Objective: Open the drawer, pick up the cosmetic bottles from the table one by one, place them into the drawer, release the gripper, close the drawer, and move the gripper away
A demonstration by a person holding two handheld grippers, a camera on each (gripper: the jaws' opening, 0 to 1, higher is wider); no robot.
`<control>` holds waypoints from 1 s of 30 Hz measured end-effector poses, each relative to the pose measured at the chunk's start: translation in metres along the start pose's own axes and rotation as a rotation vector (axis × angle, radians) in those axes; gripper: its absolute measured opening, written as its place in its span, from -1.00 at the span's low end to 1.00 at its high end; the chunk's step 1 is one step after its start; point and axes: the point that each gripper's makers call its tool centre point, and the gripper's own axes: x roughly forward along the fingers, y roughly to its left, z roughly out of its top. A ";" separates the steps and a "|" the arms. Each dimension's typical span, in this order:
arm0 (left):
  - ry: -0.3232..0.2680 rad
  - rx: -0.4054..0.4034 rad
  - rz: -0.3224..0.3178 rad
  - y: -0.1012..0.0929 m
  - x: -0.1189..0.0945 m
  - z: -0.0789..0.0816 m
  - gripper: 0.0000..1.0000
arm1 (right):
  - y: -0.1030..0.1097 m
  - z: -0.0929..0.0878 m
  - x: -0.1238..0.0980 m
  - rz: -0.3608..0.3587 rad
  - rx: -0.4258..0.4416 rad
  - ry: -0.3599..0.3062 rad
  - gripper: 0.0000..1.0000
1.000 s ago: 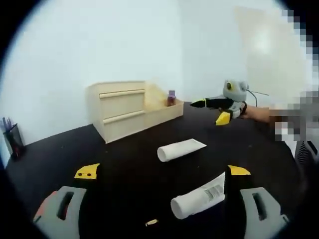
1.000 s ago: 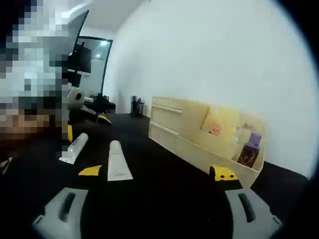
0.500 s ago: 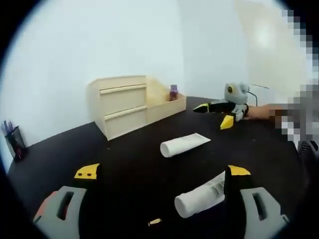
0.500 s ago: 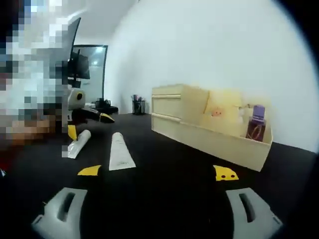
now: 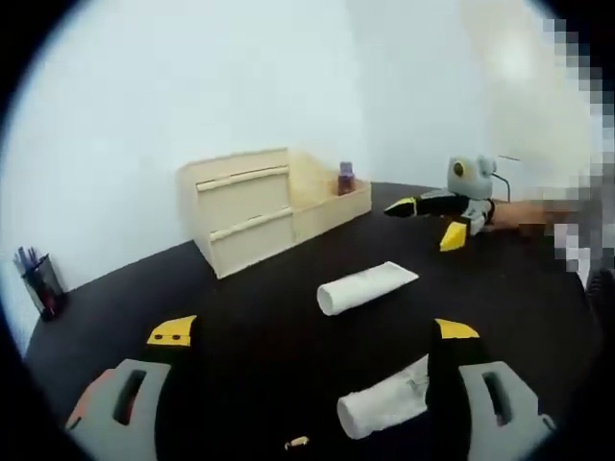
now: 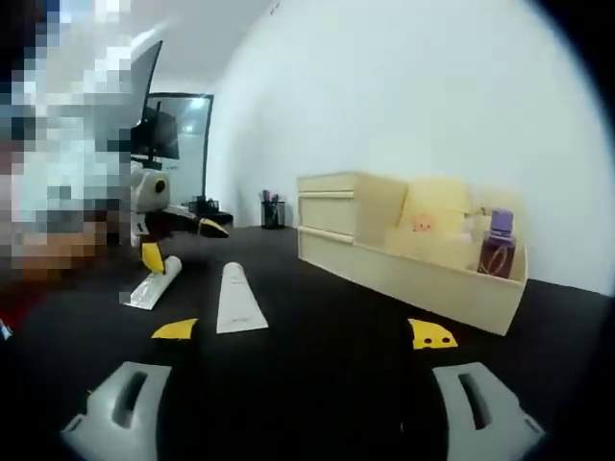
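A pale wooden drawer unit (image 5: pixel 245 206) (image 6: pixel 351 206) stands on the black table, with an open wooden tray joined to its side. A purple bottle (image 5: pixel 346 179) (image 6: pixel 497 245) stands upright in that tray. Two white cosmetic tubes lie on the table: the far tube (image 5: pixel 367 288) (image 6: pixel 238 298) and the near tube (image 5: pixel 384 403) (image 6: pixel 154 283), partly behind my left jaw's tip. My left gripper (image 5: pixel 312 331) (image 6: pixel 183 242) hangs open over the near tube, holding nothing. My right gripper (image 6: pixel 304 332) (image 5: pixel 426 221) is open and empty, a short way from the tray.
A pen cup (image 5: pixel 40 283) (image 6: pixel 272 211) stands at the table's far edge. A yellow card with an orange mark (image 6: pixel 423 223) leans inside the tray. A small yellow scrap (image 5: pixel 296 443) lies near my left jaws. A dark monitor (image 6: pixel 159 130) stands beyond the table.
My right gripper has drawn back from the tray and levelled out, staying open. The left gripper view has shifted slightly. Tubes and bottle lie where they were.
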 end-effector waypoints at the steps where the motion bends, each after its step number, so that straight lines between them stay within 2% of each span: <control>1: -0.016 -0.003 -0.010 0.004 -0.001 0.008 0.84 | 0.001 0.000 0.000 0.001 0.005 -0.001 0.57; 4: -0.070 -0.039 -0.035 0.009 0.000 0.028 0.85 | 0.002 0.001 0.000 0.006 0.010 -0.006 0.56; 9: -0.086 -0.042 -0.017 0.006 0.009 0.045 0.87 | 0.001 0.002 0.001 0.007 0.010 -0.009 0.54; 15: -0.119 -0.098 -0.028 -0.002 0.021 0.066 0.92 | 0.003 0.002 0.001 0.009 -0.007 -0.009 0.54; 17: -0.131 -0.133 -0.023 -0.006 0.026 0.070 0.92 | 0.005 0.001 0.001 0.012 -0.010 -0.008 0.54; 22: -0.194 -0.262 0.020 -0.003 0.036 0.082 0.92 | 0.008 0.000 0.000 0.016 -0.022 -0.006 0.54; 24: -0.228 -0.324 0.009 -0.008 0.041 0.088 0.92 | 0.009 0.000 -0.001 0.014 -0.024 -0.006 0.54; 26: -0.273 -0.373 -0.037 -0.018 0.044 0.096 0.92 | 0.008 0.000 -0.002 0.011 -0.022 -0.009 0.54; 27: -0.291 -0.417 -0.046 -0.019 0.045 0.099 0.92 | 0.008 0.000 -0.002 0.009 -0.022 -0.007 0.53; 30: -0.337 -0.480 -0.067 -0.020 0.049 0.107 0.92 | 0.009 0.000 -0.003 0.008 -0.028 -0.006 0.53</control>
